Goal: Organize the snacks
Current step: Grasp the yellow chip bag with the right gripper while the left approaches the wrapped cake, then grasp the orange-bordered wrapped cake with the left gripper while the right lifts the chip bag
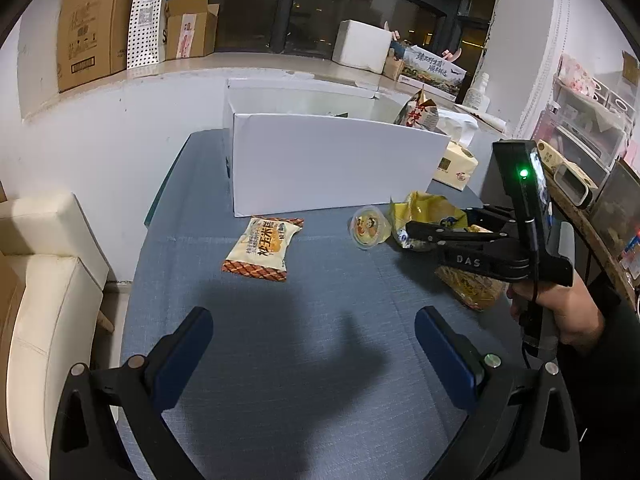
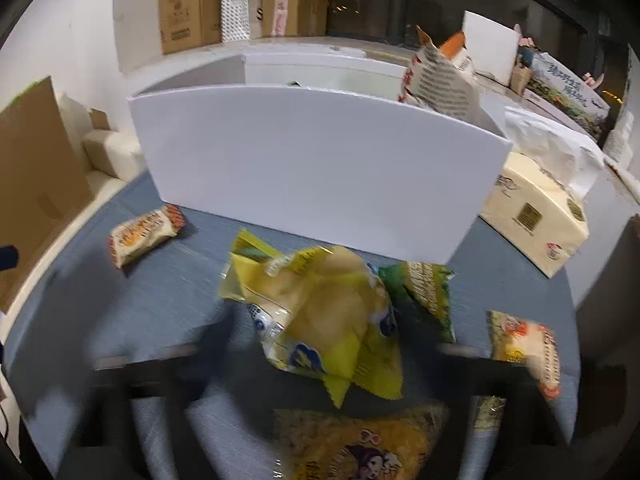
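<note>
Snacks mostly lie loose on the blue tabletop [image 1: 280, 360] before the white box [image 2: 320, 168], which holds one bag [image 2: 440, 76], while the right gripper [image 2: 320, 344] seemingly pinches the yellow chip bag [image 2: 332, 316] at lower centre and the left gripper [image 1: 314, 344] is spread, empty.

Fisheye warp, right-wrist motion blur.

A blue cloth-covered table [image 1: 280, 340] carries a white box [image 1: 336, 164], a tissue pack [image 1: 456, 166], an orange-ended snack packet [image 1: 262, 248], a jelly cup [image 1: 370, 228] and yellow snack bags [image 2: 332, 320].
</note>
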{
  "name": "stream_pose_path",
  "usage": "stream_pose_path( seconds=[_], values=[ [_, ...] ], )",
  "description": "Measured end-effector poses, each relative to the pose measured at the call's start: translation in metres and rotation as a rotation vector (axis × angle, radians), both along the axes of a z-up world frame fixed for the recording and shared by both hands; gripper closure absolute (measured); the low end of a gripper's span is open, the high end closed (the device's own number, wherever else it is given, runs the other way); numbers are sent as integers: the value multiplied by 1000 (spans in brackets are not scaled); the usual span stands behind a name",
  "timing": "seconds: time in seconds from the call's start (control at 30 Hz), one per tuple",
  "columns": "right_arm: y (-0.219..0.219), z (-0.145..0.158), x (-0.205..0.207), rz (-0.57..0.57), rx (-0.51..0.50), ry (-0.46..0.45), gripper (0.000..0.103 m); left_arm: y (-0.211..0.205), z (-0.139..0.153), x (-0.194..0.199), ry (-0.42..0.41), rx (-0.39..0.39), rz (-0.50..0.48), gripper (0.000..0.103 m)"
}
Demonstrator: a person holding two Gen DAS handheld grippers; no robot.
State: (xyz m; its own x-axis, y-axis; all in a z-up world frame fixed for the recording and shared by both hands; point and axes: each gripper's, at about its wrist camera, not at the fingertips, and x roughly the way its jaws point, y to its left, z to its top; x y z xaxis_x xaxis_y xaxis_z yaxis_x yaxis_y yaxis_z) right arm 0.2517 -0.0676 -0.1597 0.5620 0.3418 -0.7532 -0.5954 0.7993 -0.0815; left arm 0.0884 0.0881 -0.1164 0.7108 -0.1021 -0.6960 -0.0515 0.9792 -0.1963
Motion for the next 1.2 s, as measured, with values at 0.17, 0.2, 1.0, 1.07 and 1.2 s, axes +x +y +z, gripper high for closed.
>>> stream_pose_path(
  seconds=[0.17, 0.2, 1.0, 1.07, 1.2],
  values=[
    [-10, 7, -1, -12, 33, 12, 51, 4, -1, 1, -2, -3, 4, 0],
    [-13, 10, -3, -15, 41, 7, 51, 5, -2, 2, -2, -3, 5, 0],
    [-132, 70, -86, -130, 408, -13, 51, 33, -64, 124, 174, 71, -20, 1],
    [-133, 68, -87, -133, 412, -8, 51, 28, -65, 126, 169, 99, -33, 3],
    [-133, 68, -89, -130, 413, -9, 51, 14, -61, 124, 142, 182, -70, 45]
  ],
)
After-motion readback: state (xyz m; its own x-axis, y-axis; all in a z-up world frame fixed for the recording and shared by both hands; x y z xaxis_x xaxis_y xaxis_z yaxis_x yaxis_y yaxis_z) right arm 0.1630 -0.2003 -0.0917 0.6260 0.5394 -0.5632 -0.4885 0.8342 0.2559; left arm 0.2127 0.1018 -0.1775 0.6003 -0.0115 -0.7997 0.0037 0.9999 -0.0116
